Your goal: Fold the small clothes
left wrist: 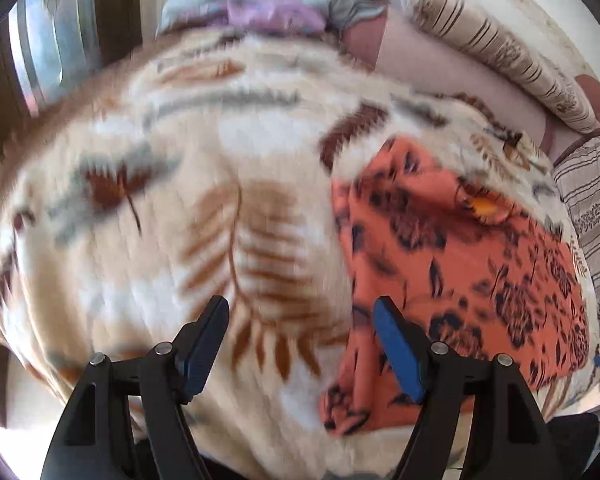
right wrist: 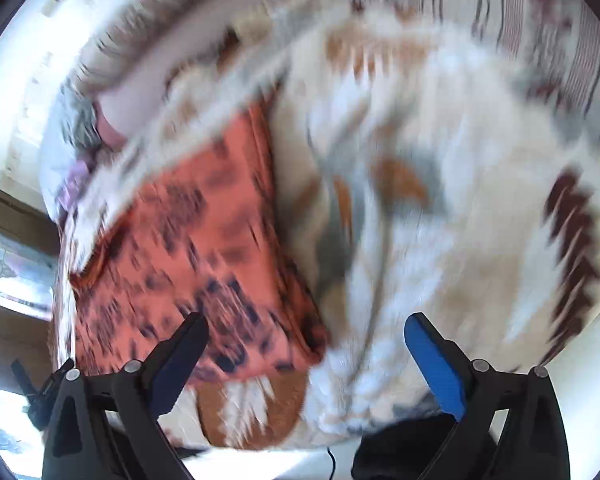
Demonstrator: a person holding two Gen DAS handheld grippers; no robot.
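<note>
Orange floral garment point(left wrist: 452, 264) lies on blanket point(left wrist: 188, 184), both grippers empty.

Each camera sits just behind its own gripper and looks forward and steeply down along the two fingers at the bed. The left wrist view faces the leaf-patterned blanket point(left wrist: 220, 184), with the orange garment point(left wrist: 460, 248) at its right. The right wrist view, more blurred, has the same garment point(right wrist: 204, 248) at its left. Both views share the garment, the blanket and the striped cushion point(left wrist: 488, 40).
</note>
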